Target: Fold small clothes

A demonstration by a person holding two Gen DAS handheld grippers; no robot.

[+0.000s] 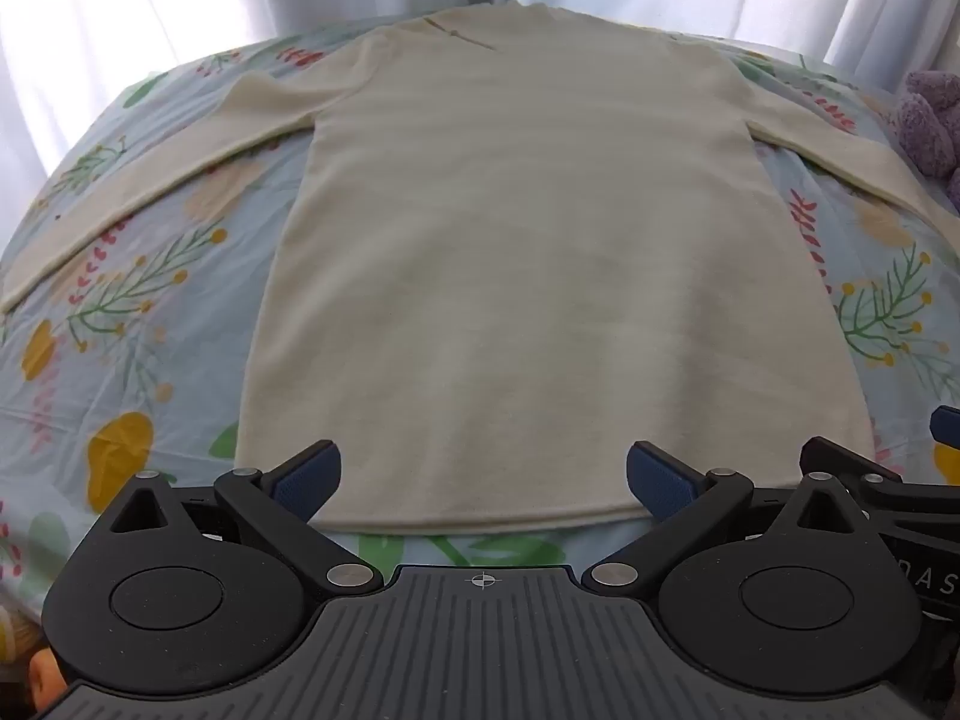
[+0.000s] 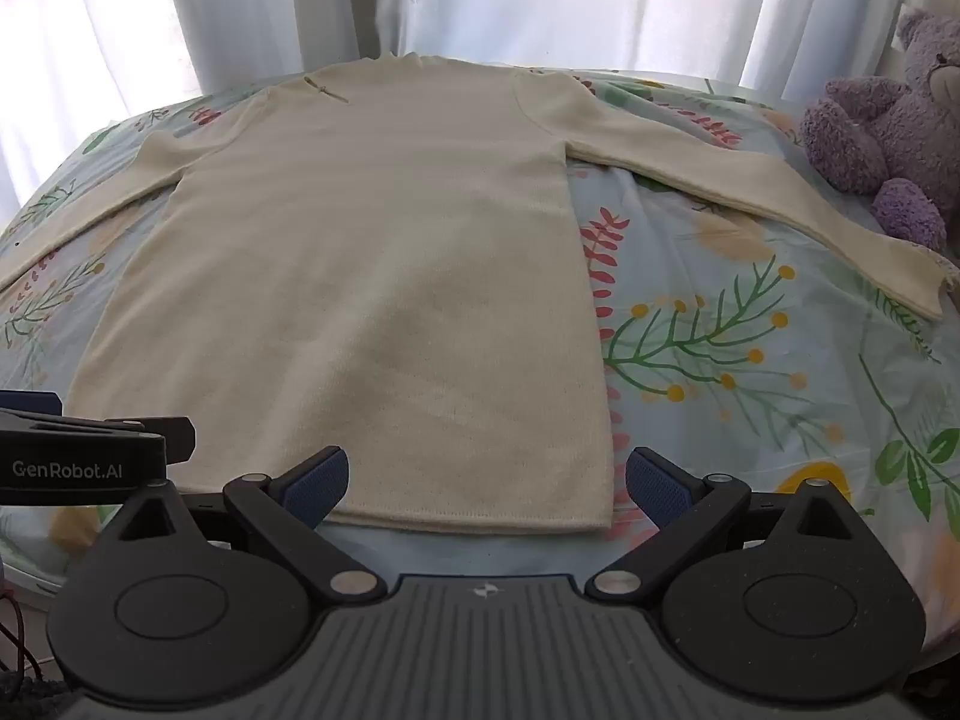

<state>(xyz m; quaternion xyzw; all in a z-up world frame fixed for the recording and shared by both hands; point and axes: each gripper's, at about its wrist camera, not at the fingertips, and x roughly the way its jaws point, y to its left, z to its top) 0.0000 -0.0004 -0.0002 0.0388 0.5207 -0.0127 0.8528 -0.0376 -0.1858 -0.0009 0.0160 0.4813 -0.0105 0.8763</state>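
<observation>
A cream long-sleeved sweater lies flat on a floral bedsheet, collar far, hem near, both sleeves spread out to the sides. My left gripper hovers above the near hem, jaws wide open and empty, blue pads apart from the cloth. My right gripper hangs over the hem's right part, likewise open with nothing between its fingers. Each gripper's body shows at the edge of the other's view: the right gripper's body and the left gripper's body.
A purple teddy bear sits at the bed's far right, beside the right sleeve. White curtains hang behind the bed. The left sleeve reaches toward the bed's left edge.
</observation>
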